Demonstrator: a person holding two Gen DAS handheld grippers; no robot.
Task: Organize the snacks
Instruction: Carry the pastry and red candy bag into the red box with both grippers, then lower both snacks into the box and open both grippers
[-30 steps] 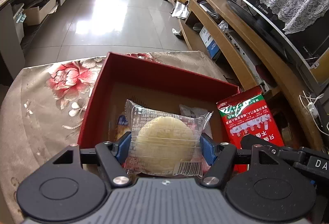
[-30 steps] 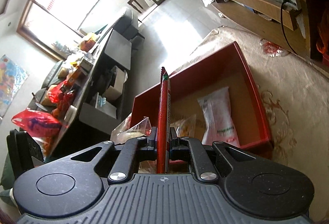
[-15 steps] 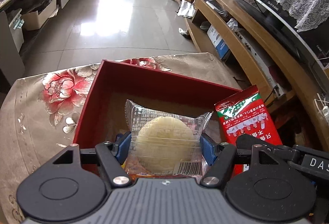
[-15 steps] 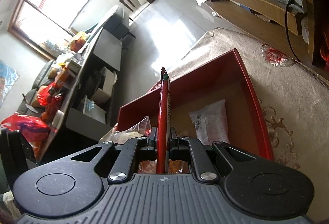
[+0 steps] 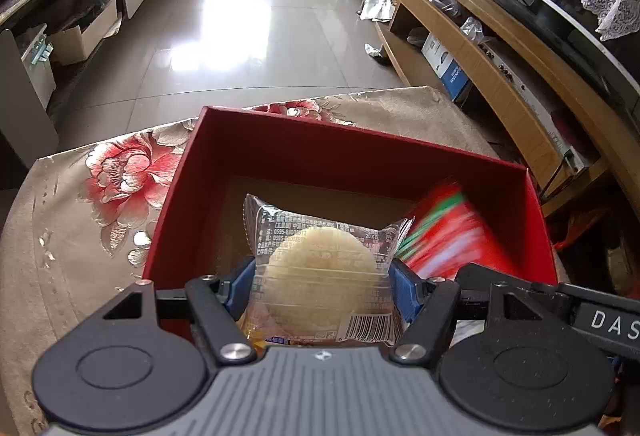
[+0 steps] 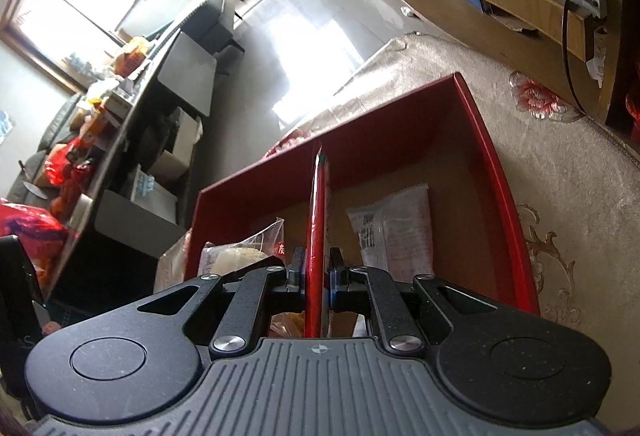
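My left gripper (image 5: 322, 282) is shut on a clear-wrapped round pastry (image 5: 322, 268) and holds it over the near part of the red box (image 5: 352, 152). My right gripper (image 6: 315, 278) is shut on a flat red snack packet (image 6: 316, 236), seen edge-on, over the same box (image 6: 496, 172). The red packet shows blurred in the left wrist view (image 5: 448, 236), inside the box at the right. A white snack packet (image 6: 394, 228) lies on the box floor. The pastry also shows in the right wrist view (image 6: 236, 256).
The box sits on a table with a beige flowered cloth (image 5: 100, 196). A wooden shelf unit (image 5: 500, 48) runs along the right. A dark counter with clutter (image 6: 120, 108) stands at the left across the tiled floor (image 5: 240, 16).
Both grippers have moved forward over the box. The red packet has swung from outside the box's right wall to over its inside. Both grips are unchanged.
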